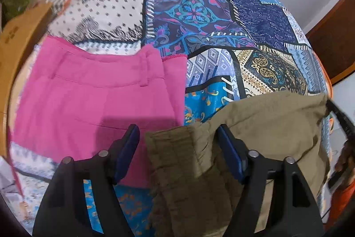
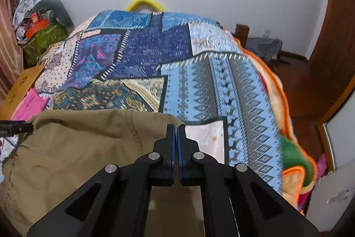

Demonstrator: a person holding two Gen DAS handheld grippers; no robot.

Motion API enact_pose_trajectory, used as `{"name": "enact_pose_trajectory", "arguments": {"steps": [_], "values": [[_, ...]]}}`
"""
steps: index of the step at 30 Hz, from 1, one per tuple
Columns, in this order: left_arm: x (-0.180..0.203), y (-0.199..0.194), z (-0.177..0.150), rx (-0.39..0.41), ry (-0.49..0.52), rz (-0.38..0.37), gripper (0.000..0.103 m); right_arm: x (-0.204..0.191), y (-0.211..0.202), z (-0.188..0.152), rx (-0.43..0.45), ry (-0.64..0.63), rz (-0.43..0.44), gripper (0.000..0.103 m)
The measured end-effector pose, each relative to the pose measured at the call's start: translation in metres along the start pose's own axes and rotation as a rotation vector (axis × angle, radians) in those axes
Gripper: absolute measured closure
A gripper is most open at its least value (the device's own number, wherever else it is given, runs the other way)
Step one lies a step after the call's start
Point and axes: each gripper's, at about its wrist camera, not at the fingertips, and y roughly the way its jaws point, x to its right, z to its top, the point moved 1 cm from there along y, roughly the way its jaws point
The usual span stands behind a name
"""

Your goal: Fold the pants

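Note:
Khaki pants [image 1: 261,126] lie on a patterned bedspread [image 1: 199,14]. Their gathered waistband [image 1: 177,161] sits between the fingers of my left gripper [image 1: 178,132], which is open and not clamped on the cloth. In the right wrist view my right gripper [image 2: 176,128] is shut on the far right edge of the khaki pants [image 2: 77,148] and holds it a little above the bed. The tip of the left gripper [image 2: 15,127] shows at the far left of that view. The right gripper's tip [image 1: 339,117] shows at the pants' right corner in the left wrist view.
Folded pink pants [image 1: 95,92] lie flat to the left of the khaki ones, also seen small in the right wrist view [image 2: 31,106]. A cardboard box [image 1: 15,46] stands at the bed's left edge. An orange blanket [image 2: 292,159] hangs off the right side. Clutter [image 2: 37,32] is piled at the far left.

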Motion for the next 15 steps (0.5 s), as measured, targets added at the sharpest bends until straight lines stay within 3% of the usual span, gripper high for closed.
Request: {"name": "enact_pose_trajectory", "arguments": {"steps": [3, 8, 11, 15], "values": [[0.001, 0.003, 0.000, 0.004, 0.001, -0.014, 0.046, 0.002, 0.010, -0.007, -0.015, 0.010, 0.009, 0.102], [0.016, -0.015, -0.001, 0.081, 0.089, 0.084, 0.050, 0.005, 0.010, -0.009, -0.013, 0.027, 0.013, 0.102], [0.025, -0.042, 0.003, 0.153, 0.131, 0.122, 0.051, 0.004, -0.001, -0.004, 0.008, 0.018, -0.003, 0.102], [0.034, -0.092, 0.010, 0.250, 0.159, 0.116, 0.051, 0.005, -0.026, 0.012, 0.060, 0.012, -0.015, 0.102]]}}
